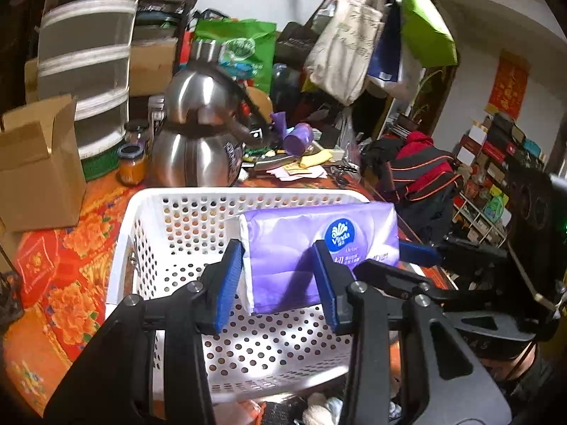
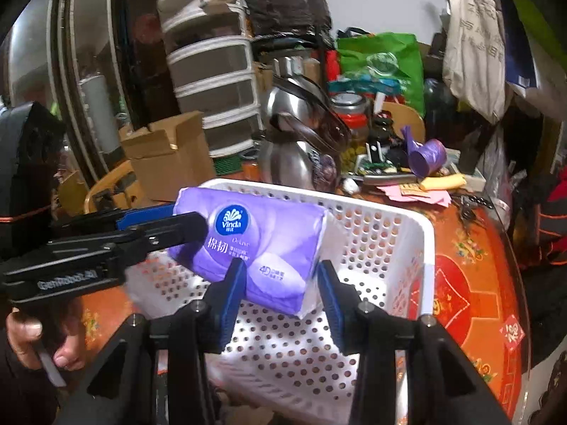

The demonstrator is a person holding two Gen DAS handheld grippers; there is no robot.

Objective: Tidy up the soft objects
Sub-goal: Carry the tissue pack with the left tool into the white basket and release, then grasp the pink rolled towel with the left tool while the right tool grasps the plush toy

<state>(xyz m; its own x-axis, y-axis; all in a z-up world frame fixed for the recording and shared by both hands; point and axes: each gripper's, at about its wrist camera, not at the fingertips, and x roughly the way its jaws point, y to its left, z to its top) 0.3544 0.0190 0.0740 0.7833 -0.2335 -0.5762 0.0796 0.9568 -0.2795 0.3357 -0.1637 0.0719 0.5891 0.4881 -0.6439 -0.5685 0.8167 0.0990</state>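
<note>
A purple Vinda tissue pack [image 1: 304,248] hangs over the inside of a white perforated plastic basket [image 1: 184,233]. My left gripper [image 1: 280,276] has its blue pads on both sides of the pack's left part, shut on it. My right gripper [image 2: 281,290] holds the pack [image 2: 255,244] near its white end, pads pressed on either side. In the right wrist view the left gripper [image 2: 159,226] reaches in from the left at the pack's other end. The basket [image 2: 407,233] is otherwise empty.
The basket sits on an orange-red flowered tablecloth [image 1: 63,283]. Behind it stand a steel kettle [image 1: 198,134], a cardboard box [image 1: 39,163], a stacked striped container [image 1: 88,56], jars, a purple cup [image 1: 299,138] and hanging bags [image 1: 347,42]. Soft items lie at the basket's near edge [image 1: 319,407].
</note>
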